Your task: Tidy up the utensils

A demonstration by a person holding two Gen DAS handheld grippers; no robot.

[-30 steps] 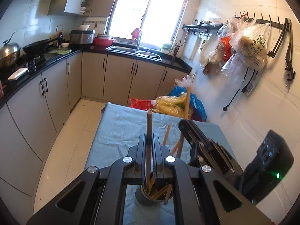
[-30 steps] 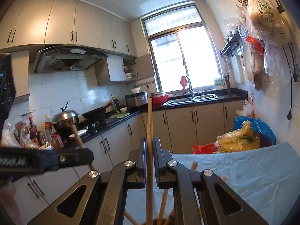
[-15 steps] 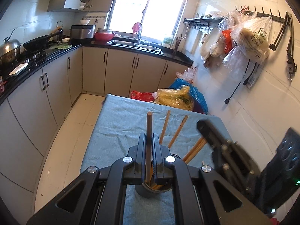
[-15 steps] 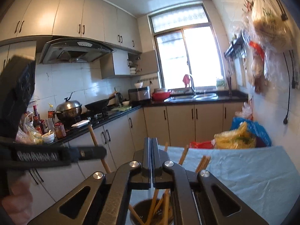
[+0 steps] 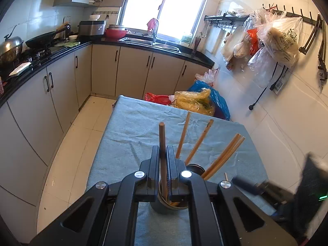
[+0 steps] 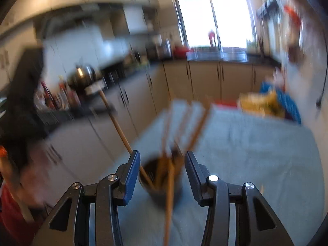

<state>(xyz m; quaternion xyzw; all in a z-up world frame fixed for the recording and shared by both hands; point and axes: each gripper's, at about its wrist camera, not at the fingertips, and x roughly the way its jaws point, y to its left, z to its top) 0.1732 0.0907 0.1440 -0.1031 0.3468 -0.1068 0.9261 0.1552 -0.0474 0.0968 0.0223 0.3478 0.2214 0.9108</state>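
Note:
A dark round cup (image 5: 164, 206) stands on the blue-grey tablecloth (image 5: 131, 143) and holds several wooden chopsticks (image 5: 222, 156) that lean outward. My left gripper (image 5: 163, 153) is shut on one brown chopstick (image 5: 162, 135), held upright with its lower end inside the cup. In the blurred right wrist view my right gripper (image 6: 162, 157) is open and empty just above the cup (image 6: 162, 184), with chopsticks (image 6: 170, 194) rising between its jaws. The left gripper's chopstick (image 6: 114, 121) shows there too.
The table's left edge drops to a tiled floor (image 5: 67, 153). Plastic bags (image 5: 194, 101) lie beyond the far table edge. Kitchen cabinets (image 5: 133, 69) and a black counter run along the left and back. Bags hang on the right wall (image 5: 272, 41).
My right gripper opened, letting its chopstick go into the cup, and has swung back and down to the right. My left gripper still holds its chopstick over the cup.

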